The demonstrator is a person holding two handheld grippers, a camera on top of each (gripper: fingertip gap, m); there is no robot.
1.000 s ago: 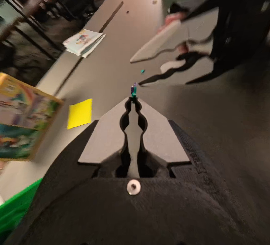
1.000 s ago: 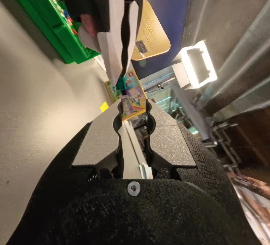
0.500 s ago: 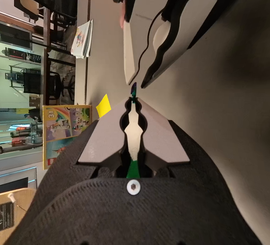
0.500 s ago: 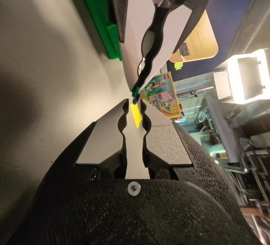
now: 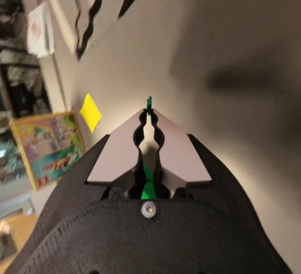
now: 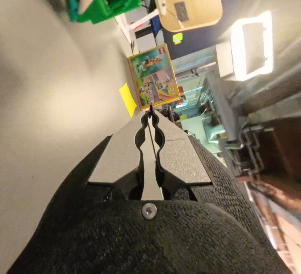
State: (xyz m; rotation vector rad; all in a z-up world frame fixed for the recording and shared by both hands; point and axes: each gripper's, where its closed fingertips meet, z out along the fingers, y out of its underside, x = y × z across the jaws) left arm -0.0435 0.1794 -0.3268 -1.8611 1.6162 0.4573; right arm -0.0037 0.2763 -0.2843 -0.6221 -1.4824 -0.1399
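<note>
Since half a second ago, we are pulling the purple piece [image 6: 151, 109] off the green piece [image 5: 149, 105]. Our left gripper [image 5: 148, 110] is pinching green; our right gripper [image 6: 150, 114], at eleven o'clock, is pinching purple

A big pale grey table [image 5: 211, 37] holds a yellow paper square [image 5: 90, 112], a colourful picture box [image 5: 47, 148] and a green plastic bin [image 6: 105, 5].

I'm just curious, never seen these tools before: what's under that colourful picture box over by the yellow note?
The colourful toy box stands upright on the pale tabletop, beside the yellow sticky note. Its bottom edge meets the table; nothing shows beneath. Its back is hidden.
</note>
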